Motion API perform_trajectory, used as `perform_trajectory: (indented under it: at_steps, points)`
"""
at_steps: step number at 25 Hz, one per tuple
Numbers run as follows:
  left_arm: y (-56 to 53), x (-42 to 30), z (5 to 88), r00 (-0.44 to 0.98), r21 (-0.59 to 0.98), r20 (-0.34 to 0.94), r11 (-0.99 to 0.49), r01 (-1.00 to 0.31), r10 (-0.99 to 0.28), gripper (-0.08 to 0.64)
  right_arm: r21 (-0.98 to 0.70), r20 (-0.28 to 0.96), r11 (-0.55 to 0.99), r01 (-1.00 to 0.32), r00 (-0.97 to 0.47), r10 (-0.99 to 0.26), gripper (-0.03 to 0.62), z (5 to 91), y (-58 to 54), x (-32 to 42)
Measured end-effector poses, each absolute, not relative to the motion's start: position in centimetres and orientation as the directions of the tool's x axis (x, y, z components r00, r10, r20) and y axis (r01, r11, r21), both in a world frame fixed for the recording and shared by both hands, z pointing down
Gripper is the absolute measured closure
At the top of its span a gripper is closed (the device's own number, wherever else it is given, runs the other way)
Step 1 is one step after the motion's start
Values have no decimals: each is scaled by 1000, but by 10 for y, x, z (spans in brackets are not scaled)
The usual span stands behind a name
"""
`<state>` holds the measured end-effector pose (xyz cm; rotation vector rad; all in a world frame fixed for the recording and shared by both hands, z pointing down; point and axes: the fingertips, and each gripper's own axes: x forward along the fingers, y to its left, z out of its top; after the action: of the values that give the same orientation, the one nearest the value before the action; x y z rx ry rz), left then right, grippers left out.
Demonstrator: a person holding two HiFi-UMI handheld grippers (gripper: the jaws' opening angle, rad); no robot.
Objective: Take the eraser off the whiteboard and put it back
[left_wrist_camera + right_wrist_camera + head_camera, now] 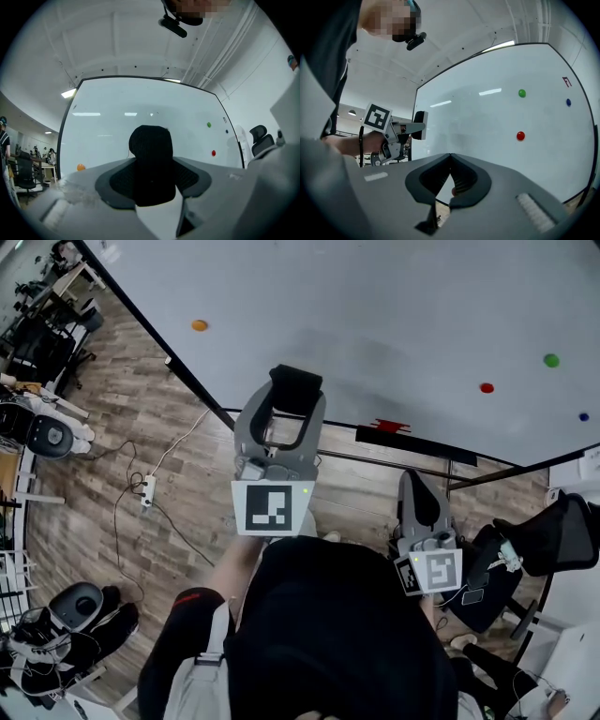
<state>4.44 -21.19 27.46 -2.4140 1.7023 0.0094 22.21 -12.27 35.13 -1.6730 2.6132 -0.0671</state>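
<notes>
Head view shows our left claw (294,401) clamped wide across the black eraser (298,382), close by the whiteboard's (394,306) lower edge, likely so it can go back flat against the board; we cannot tell whether it touches. Our left hand points about level at the whiteboard, while the right claw (450,158), shut and empty, hangs farther back from it.

The person wears a black top (328,615) with a small red mark (190,596) on its left side. The left tool (294,401) and right tool (418,488) are grey with black ribbed pads (188,176). Each carries a white cube (270,507) with black square markers.
</notes>
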Motion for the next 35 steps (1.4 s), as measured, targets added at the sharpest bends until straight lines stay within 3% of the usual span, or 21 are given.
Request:
perform_trajectory:
  at_steps: [35]
  points:
    - [-327,50,247,309,-254,-95,-277,-927,-946,328,-74,-1,363,-929,-364,-931,589,352,-188,221]
